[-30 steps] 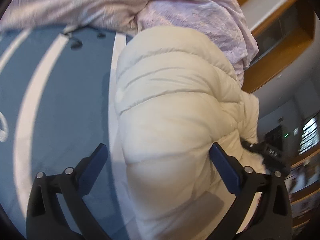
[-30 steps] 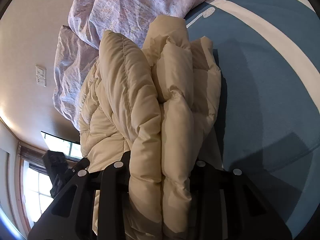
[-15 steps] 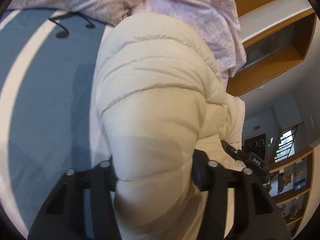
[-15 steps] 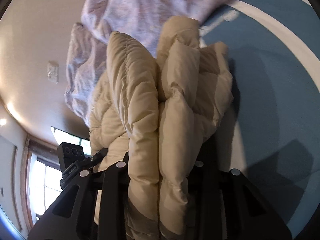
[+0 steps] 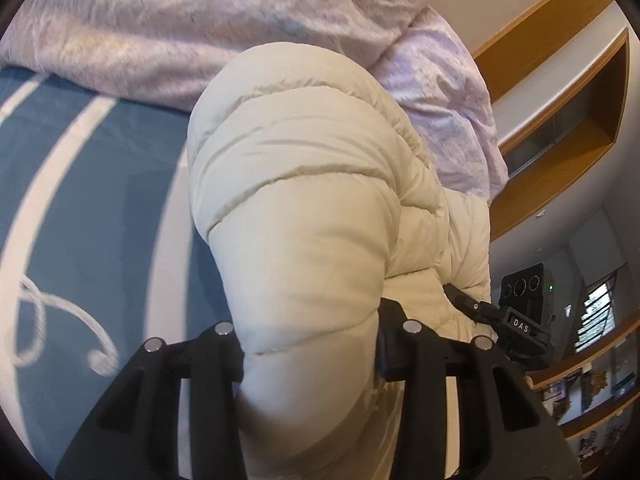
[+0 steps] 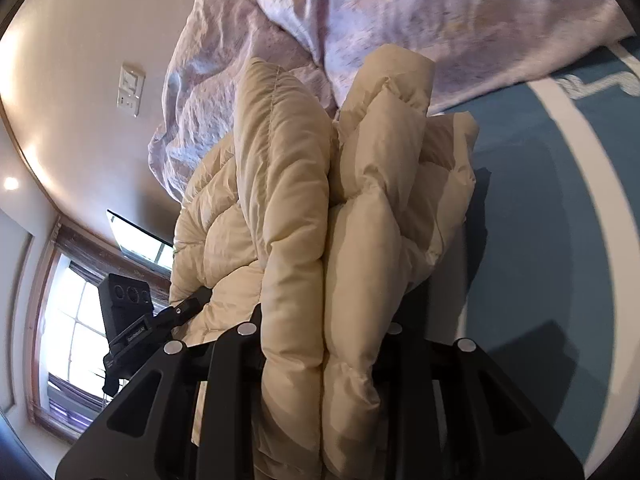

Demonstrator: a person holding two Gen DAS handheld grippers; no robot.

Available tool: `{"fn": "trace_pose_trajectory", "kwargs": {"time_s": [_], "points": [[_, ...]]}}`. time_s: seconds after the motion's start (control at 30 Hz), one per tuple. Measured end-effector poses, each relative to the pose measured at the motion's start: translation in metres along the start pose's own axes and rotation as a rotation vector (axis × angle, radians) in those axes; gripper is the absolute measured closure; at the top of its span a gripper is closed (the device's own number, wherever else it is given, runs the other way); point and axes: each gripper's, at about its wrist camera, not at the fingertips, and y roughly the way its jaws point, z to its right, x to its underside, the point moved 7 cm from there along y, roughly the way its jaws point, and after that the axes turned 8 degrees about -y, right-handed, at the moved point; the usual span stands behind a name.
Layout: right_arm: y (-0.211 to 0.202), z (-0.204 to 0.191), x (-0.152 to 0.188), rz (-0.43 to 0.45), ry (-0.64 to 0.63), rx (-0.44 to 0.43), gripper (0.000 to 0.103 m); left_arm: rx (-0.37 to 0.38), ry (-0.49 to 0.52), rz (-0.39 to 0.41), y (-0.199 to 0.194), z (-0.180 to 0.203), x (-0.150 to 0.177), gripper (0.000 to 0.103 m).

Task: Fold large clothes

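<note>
Cream puffer jacket [image 5: 320, 208] clamped in L tongs [image 5: 310, 354] & R tongs [image 6: 324, 344], both just closing, lilac duvet [image 5: 168, 28] bunched at 12 o'clock, blue bedspread [image 5: 96, 184] below

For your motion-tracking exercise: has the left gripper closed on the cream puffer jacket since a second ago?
Yes. The left gripper, wide open before, has just been closing and now squeezes the cream puffer jacket, against the blue bedspread.
</note>
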Motion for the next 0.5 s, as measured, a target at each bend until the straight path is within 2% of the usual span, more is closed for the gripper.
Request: {"fn": "trace_pose_trajectory", "kwargs": {"time_s": [0.13,0.23,0.37,0.4,0.5], "points": [[0.015,0.003,-0.001,-0.009,-0.024,0.031,0.077,-0.032,0.008,0.006,0.002,-0.014,-0.009,0.061],[0.022,0.017,0.005,-0.017,-0.002,0.071,0.076,-0.079,0.01,-0.012,0.018,-0.027,-0.009,0.054],[0.027,0.019,0.007,-0.029,-0.011,0.154,0.061,-0.157,0.045,0.0,0.027,-0.039,-0.004,0.035],[0.022,0.017,0.007,-0.025,-0.037,0.208,0.054,-0.186,0.06,0.011,0.026,-0.038,-0.004,0.031],[0.01,0.008,0.002,0.007,-0.119,0.353,0.042,-0.276,0.12,0.06,0.016,-0.032,-0.005,0.023]]}}
